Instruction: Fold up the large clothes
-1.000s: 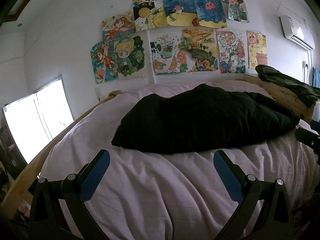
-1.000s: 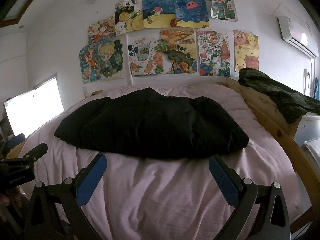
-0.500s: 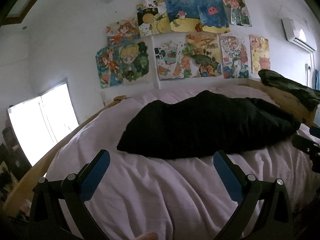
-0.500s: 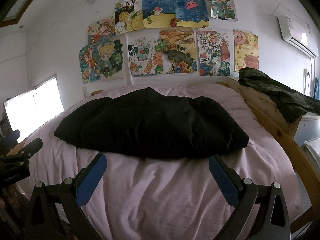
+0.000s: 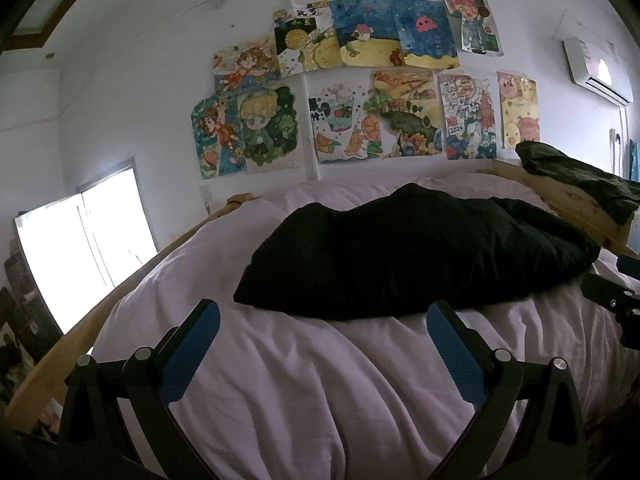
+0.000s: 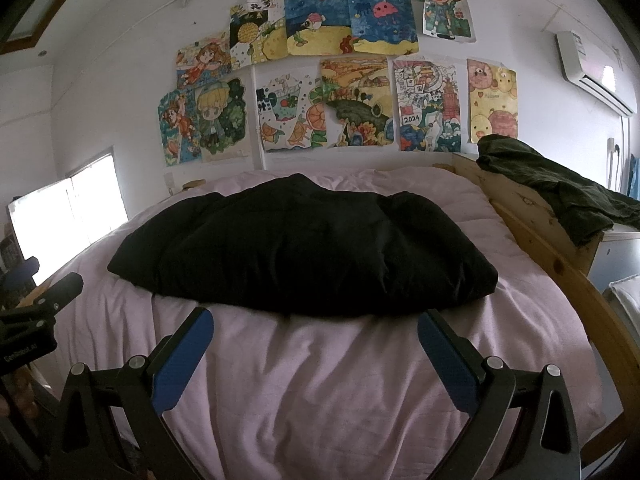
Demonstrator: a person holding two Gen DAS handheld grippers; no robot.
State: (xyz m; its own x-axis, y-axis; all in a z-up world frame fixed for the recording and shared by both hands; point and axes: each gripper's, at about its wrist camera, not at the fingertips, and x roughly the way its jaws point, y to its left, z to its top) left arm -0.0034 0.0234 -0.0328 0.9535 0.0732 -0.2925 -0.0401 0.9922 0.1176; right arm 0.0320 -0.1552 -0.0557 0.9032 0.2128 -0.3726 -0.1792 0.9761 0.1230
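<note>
Nearest each camera, the left tongs (image 5: 323, 322) and right tongs (image 6: 315, 330) are held wide apart, gripping nothing, above a wrinkled pale pink bedsheet (image 6: 320, 380). Farther on, a bulky black folded garment (image 6: 304, 248) is spread across the bed's middle, below colourful wall drawings (image 6: 332, 76).

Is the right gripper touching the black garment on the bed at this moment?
Apart. In the right wrist view, the open right gripper has both fingertips short of the black garment, with pink bedsheet between them.
</note>
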